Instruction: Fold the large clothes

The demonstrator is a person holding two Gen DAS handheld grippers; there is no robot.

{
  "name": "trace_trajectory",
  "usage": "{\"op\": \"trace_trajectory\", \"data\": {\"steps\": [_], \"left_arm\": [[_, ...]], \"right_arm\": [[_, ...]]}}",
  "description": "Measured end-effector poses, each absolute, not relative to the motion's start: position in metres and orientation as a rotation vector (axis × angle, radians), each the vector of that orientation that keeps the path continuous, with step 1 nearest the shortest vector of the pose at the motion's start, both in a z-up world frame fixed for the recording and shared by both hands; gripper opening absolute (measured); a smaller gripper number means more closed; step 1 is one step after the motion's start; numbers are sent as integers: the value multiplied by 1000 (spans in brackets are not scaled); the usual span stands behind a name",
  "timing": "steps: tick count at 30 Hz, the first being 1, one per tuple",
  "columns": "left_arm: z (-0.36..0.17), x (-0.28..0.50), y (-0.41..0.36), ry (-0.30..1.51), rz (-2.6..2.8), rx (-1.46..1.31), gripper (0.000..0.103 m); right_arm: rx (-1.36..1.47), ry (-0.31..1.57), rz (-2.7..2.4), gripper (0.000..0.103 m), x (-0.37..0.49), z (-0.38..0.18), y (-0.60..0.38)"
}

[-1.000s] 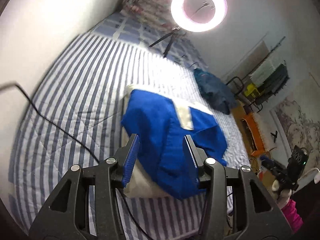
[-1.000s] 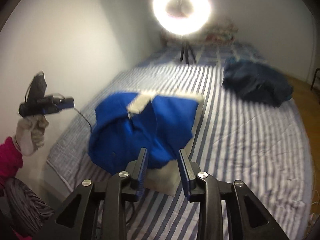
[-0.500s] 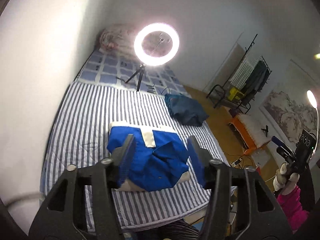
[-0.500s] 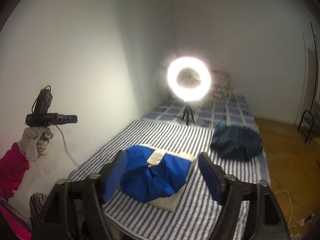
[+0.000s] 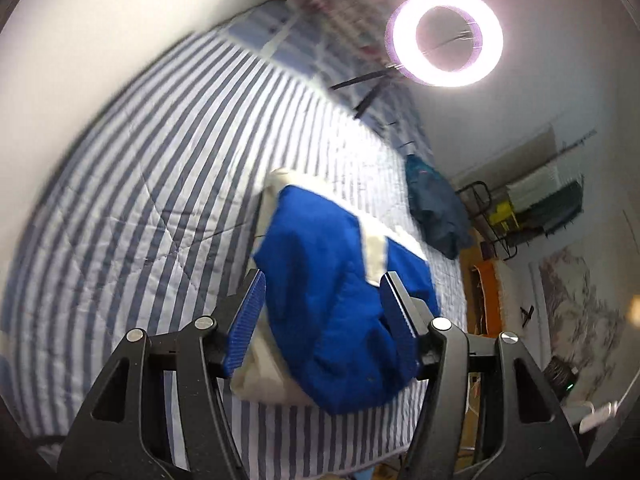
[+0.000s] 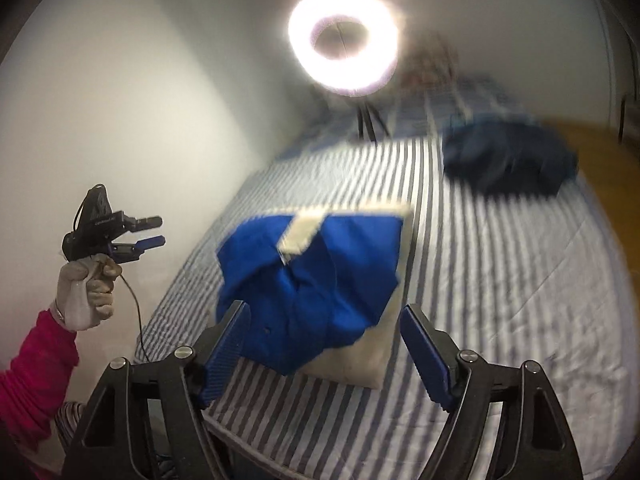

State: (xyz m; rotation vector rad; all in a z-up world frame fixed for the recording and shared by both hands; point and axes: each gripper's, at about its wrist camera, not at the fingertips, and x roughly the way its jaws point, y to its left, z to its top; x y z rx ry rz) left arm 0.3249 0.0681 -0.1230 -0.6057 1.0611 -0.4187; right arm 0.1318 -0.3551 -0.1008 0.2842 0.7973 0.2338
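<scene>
A blue and cream garment [image 5: 332,292] lies folded in a bundle on the striped bed [image 5: 140,200], near its front edge. My left gripper [image 5: 323,284] hovers above the bundle's near end, open, with nothing pressed between its pads. In the right wrist view the same garment [image 6: 316,276] lies just beyond my right gripper [image 6: 325,312], whose jaws stand wide and are closing a little, with no cloth in them. The left gripper [image 6: 161,232] also shows there, held up at the left by a gloved hand [image 6: 86,292] in a pink sleeve.
A dark blue garment [image 6: 508,160] lies crumpled further back on the bed [image 6: 500,280]. A lit ring light [image 6: 344,40] on a tripod stands on the bed behind it. A white wall runs along the left. Racks and an orange item [image 5: 486,296] stand on the floor at the right.
Both grippers backed far away from the bed half a second ago and have come close to the blue garment again. Both stand wider open than a second ago. The garment lies unchanged.
</scene>
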Motion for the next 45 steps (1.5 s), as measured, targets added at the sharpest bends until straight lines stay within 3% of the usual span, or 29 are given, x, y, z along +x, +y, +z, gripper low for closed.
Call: {"op": "trace_trajectory", "data": {"steps": [7,11,12,14,15,16,18,21,28,32,37,40,42,45], "left_arm": [[-189,364,56,1150,-404,-728,61],[-210,379,42,1172,-413,-723,61],[-212,381,39,1174,-421,-722,58],[-217,381,32,1185,-445,-719,20],[-219,381,28,1189,-454,-711,12],[-218,380,25,1186,-459,-698,6],[-213,374,21,1165,-457,-658,3],[-200,360,23,1149,-480,-667,2],[-198,315,11,1166,-479,-468,1],[-236,321,9,1242,-416,-426,2],[-223,314,4,1212,-413,-327,8],[-205,304,15,1183,-382,-301,11],[-191,297,27,1133,-360,-278,11],[-159,295,34,1025,-325,-276,11]], "right_arm": [[477,946,230,74,183,-194,-363],[568,955,231,59,197,-214,-366],[575,947,232,55,199,-215,-366],[561,941,240,49,202,-212,-362],[550,941,244,43,204,-211,-359],[539,944,254,38,206,-210,-356],[529,963,277,13,210,-210,-352],[557,962,318,6,207,-203,-357],[574,901,370,4,179,-166,-372],[546,1028,312,4,176,-219,-361],[519,1056,272,4,175,-241,-355],[435,1052,302,15,167,-217,-354],[360,1014,292,33,157,-194,-358],[296,935,258,34,152,-166,-369]]}}
